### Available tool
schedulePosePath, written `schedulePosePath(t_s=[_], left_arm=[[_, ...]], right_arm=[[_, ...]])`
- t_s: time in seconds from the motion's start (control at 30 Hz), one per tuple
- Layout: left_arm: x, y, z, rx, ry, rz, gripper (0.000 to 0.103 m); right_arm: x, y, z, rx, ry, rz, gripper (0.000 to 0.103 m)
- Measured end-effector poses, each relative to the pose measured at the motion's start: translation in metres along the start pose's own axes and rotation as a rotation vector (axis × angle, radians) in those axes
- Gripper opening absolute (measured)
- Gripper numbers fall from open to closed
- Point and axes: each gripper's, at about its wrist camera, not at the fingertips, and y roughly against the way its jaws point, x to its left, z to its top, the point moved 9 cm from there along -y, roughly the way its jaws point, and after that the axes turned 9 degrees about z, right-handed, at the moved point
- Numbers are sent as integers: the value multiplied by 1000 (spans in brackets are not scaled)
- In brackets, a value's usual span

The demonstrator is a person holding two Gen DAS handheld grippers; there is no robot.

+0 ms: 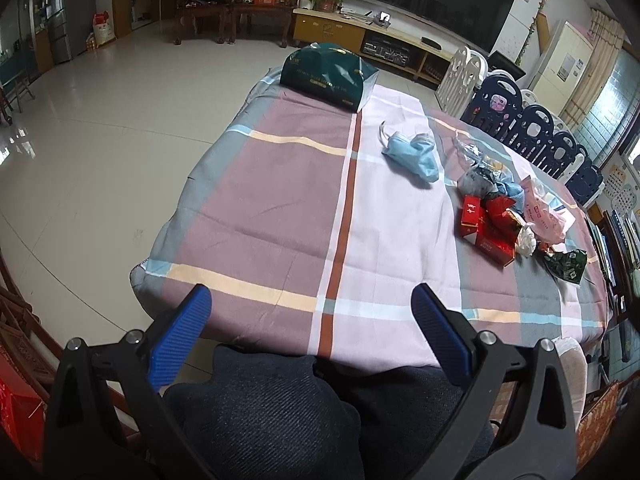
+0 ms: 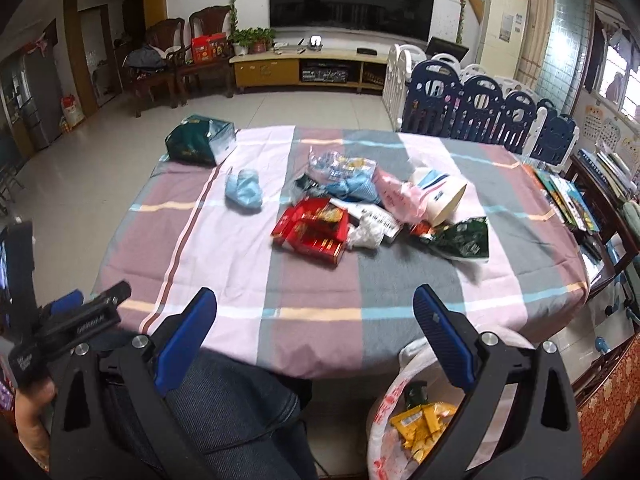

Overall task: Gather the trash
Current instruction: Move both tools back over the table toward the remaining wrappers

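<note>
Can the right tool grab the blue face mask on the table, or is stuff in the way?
Probably yes. The right tool is open and empty, and the blue mask lies by itself on the tablecloth, left of the trash pile, with only bare cloth between.

Your grippers [image 1: 311, 294] [image 2: 315, 298] have black frames, silver screws, ribbed blue fingers [image 1: 438, 334]; you wear dark, perhaps denim, trousers [image 1: 260, 412].

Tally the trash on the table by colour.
Red cartons and wrapper: 3
Light blue masks: 2
Green wrapper: 1
Pink bag: 1
White crumpled paper: 1
Clear plastic: 1
Total: 9; the pile overlaps, so approximate.
</note>
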Motion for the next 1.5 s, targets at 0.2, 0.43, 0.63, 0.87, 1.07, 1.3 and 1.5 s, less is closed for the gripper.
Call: schedulePosePath(t_s=[0.2,0.43,0.63,0.87,1.07,1.3,1.5], left_arm=[[-3,3,1,-40,-17,0,99],[-3,-3,0,-32,-9,-9,99],[0,-5,1,-29,32,-28,99],[3,-13,-2,6,75,-61,99],[6,-18,-3,30,122,-80,99],[5,-22,-5,49,117,-73,99],[3,-31,-8,109,137,-83,99]], right_arm=[[-19,-20,9,-13,-39,-23,97],[-36,-51,-8,37,-99,-12,97],[-51,-67,-10,27,-119,-11,97],[-79,-105,-3,52,-146,-40,92],[-70,-141,14,75,-92,4,79],[-37,-201,30,136,96,13,79],[-30,-217,24,158,134,93,10]])
